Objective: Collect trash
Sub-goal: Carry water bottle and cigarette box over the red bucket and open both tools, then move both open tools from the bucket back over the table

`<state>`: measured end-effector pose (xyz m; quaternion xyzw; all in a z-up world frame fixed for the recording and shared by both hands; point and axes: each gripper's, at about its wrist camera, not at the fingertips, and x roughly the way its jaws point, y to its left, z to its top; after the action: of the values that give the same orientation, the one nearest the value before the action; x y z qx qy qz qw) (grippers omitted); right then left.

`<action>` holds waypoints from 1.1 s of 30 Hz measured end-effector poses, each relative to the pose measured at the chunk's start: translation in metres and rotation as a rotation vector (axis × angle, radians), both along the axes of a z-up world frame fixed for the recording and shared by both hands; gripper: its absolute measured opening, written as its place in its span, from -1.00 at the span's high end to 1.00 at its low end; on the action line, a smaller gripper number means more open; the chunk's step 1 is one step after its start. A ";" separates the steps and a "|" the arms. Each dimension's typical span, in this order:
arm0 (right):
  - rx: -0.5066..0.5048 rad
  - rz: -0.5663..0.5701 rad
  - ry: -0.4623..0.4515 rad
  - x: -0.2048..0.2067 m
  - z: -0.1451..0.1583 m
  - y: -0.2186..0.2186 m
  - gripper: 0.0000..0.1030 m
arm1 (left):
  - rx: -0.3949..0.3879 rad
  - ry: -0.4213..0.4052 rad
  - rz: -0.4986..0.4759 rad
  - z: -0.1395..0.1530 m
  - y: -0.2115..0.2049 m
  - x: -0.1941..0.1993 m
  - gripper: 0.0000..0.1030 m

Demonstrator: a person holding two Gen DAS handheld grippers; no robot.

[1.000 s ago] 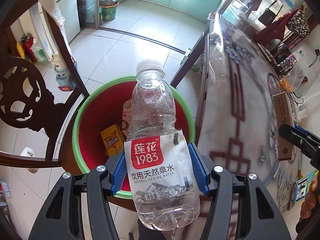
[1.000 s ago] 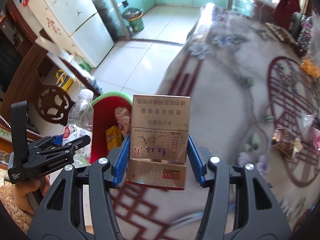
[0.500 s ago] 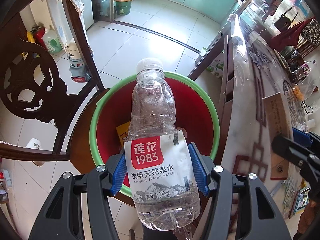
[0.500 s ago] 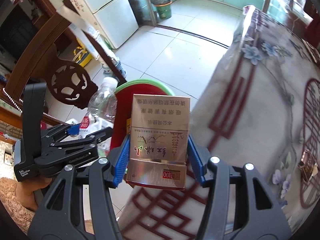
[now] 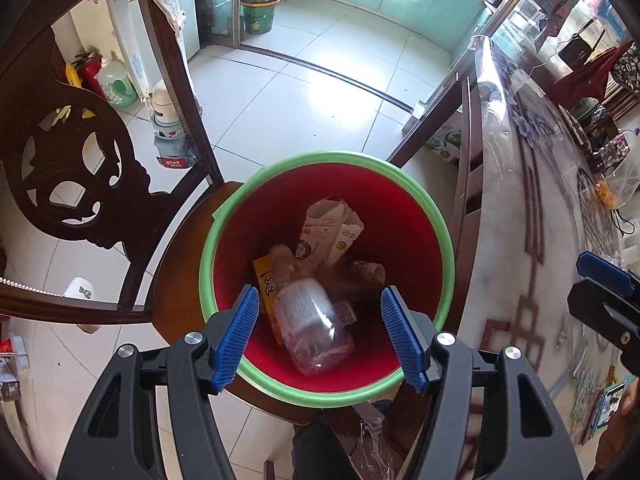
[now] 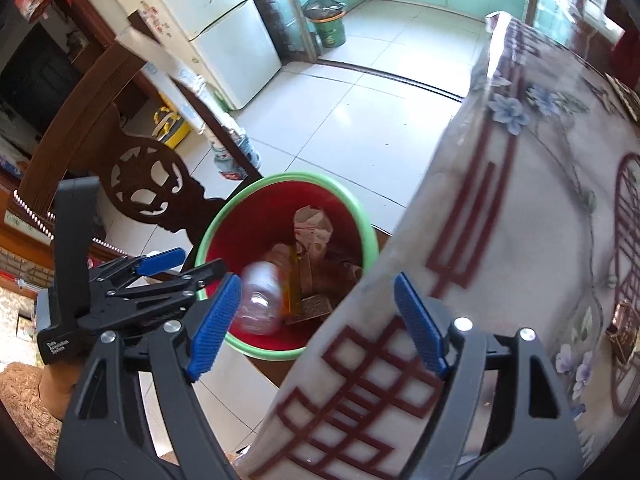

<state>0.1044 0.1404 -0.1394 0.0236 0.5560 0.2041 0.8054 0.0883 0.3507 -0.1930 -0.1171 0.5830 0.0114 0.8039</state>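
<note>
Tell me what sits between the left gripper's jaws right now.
Nothing held: the left gripper is open. In the left wrist view the gap shows the plastic bottle, blurred, inside the red bin.

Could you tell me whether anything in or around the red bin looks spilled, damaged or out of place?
Nothing stands out. The clear water bottle lies tilted and motion-blurred inside the red bin, among a torn carton and a yellow packet. No litter shows on the floor beside it.
</note>
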 end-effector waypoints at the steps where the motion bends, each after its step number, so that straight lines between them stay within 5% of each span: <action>1: -0.001 -0.011 0.001 0.001 0.000 -0.002 -0.49 | -0.004 -0.001 -0.001 0.000 0.000 0.000 -0.19; 17: -0.049 -0.319 -0.004 -0.023 -0.003 -0.130 -0.49 | -0.039 -0.049 -0.189 0.021 -0.076 0.014 -0.19; 26: -0.094 -0.586 0.004 -0.059 -0.008 -0.274 -0.49 | -0.047 -0.039 -0.301 0.026 -0.152 0.011 -0.20; 33: -0.087 -0.670 -0.007 -0.052 -0.012 -0.378 -0.50 | -0.066 -0.021 -0.304 0.026 -0.226 -0.003 -0.20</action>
<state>0.0523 -0.2377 -0.1514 0.1700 0.5228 -0.0958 0.8298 0.0850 0.1251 -0.1667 -0.0543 0.5857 -0.1308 0.7981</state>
